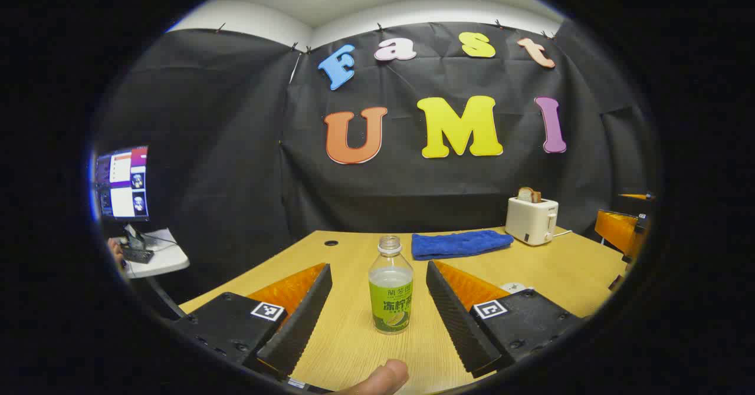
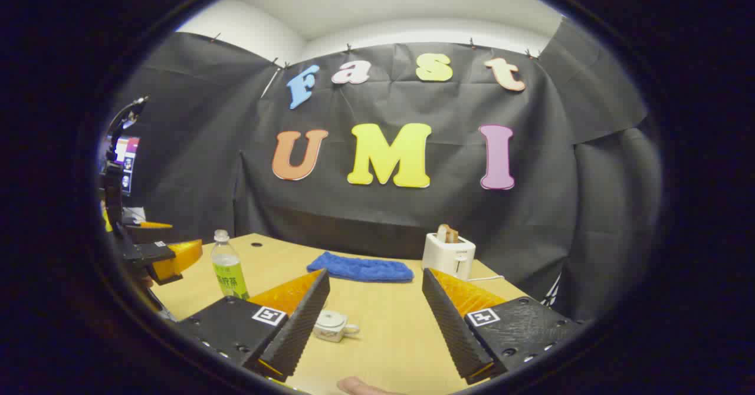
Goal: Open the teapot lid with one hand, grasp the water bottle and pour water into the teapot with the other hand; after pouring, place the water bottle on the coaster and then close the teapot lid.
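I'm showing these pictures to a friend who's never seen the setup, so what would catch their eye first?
First, the open water bottle, standing upright on the wooden table between the fingers of the wide-open left claw. Next, the small white teapot, lid on, just ahead of the open right claw. Behind them, a blue towel lies beside a white toaster with bread in it.

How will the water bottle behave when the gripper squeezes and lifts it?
The water bottle stands tall and narrow, so a sideways nudge could probably tip it. It has no cap, so tilting may spill. Its thin clear wall likely dents under a firm squeeze.
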Tool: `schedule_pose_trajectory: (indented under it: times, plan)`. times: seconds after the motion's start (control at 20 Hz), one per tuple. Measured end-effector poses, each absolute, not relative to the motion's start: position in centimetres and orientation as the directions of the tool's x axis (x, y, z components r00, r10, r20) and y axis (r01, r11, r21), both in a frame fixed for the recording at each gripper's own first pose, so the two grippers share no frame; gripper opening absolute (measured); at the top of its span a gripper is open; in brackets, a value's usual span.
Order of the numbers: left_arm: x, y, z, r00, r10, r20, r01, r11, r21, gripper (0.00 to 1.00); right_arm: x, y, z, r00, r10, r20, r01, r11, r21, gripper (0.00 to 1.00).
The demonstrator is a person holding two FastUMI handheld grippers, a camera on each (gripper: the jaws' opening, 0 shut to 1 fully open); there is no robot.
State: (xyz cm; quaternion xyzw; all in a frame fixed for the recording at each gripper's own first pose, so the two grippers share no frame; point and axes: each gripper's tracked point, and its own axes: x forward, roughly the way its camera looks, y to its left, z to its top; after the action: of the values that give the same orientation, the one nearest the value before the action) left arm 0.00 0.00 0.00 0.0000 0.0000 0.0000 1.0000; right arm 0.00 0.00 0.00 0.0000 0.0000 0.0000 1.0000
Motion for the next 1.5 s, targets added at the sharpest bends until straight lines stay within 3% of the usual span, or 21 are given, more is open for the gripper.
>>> schedule_pose_trajectory:
  times: [0.3, 0.95, 1.5]
  plan:
    - [-0.5, 2.5, 2.0, 0.997, 0.012, 0.071, -0.011, 1.0, -0.015, 1.0, 1.4, 0.4, -1.1, 1.0, 0.008, -0.016, -0.007, 0.998, 0.062, 0.97]
    - [0.4, 0.2, 0.2, 0.999, -0.036, 0.038, 0.034, 0.999, 0.036, 1.0, 2.6, -0.4, -1.6, 0.999, -0.039, 0.016, 0.038, 0.999, 0.033, 0.95]
    - [1.4, 0.0, -1.4, 0.999, -0.036, -0.002, 0.036, 0.998, 0.057, 1.0, 10.4, 5.0, -9.6, 0.986, 0.068, -0.15, -0.061, 0.997, 0.054, 0.95]
